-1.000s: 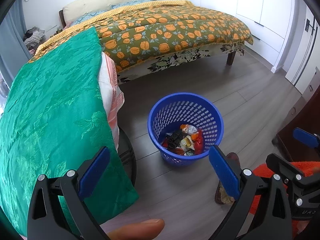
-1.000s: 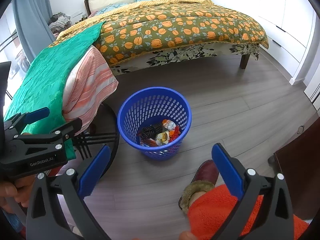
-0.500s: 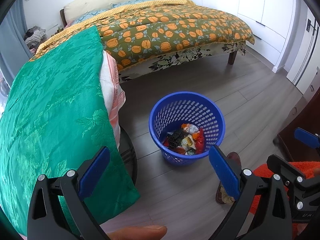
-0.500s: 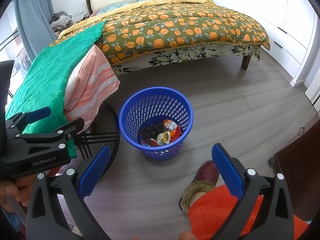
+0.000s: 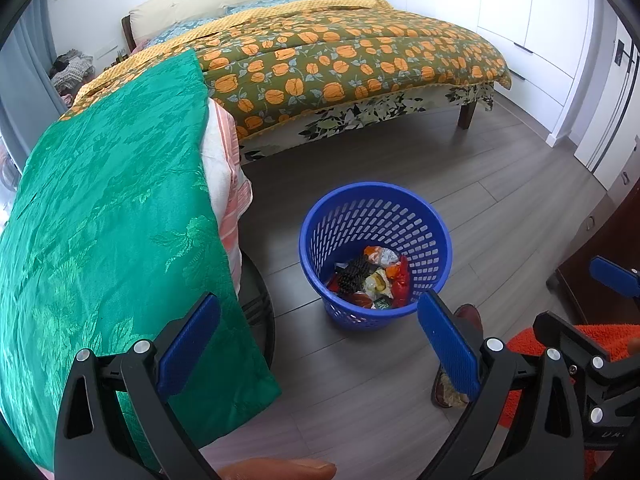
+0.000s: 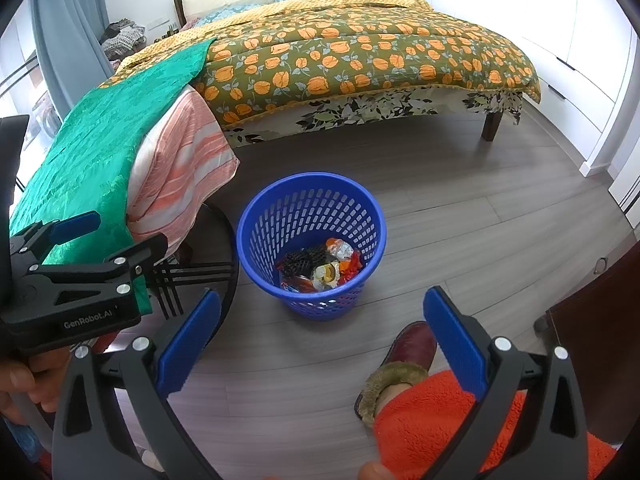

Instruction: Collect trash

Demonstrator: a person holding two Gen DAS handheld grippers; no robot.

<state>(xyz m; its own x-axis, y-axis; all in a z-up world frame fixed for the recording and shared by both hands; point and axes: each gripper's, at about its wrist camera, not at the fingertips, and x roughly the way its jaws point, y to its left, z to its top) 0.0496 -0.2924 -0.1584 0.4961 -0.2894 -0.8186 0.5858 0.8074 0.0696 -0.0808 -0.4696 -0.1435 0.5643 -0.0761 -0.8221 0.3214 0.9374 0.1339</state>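
A blue perforated trash basket (image 5: 436,236) (image 6: 248,240) stands on the grey wood floor. Several crumpled wrappers (image 5: 372,280) (image 6: 320,268) lie at its bottom, red, yellow and black. My left gripper (image 5: 316,336) hangs open above the floor, near and left of the basket, with nothing between its blue pads. My right gripper (image 6: 320,332) is open too and empty, just short of the basket. Each gripper shows in the other's view, the left one as a black body (image 6: 76,280) and the right one at the edge (image 5: 592,380).
A green cloth (image 5: 100,220) over a striped pink cover drapes a round table (image 6: 224,240) on the left. A bed with an orange-flowered quilt (image 5: 340,60) fills the back. A person's slippered foot (image 6: 404,360) and orange fleece leg (image 6: 440,432) are near right; dark furniture (image 6: 600,320) stands beyond.
Both views have drifted slightly, so the basket sits a little further right in each. The grippers stay open and empty.
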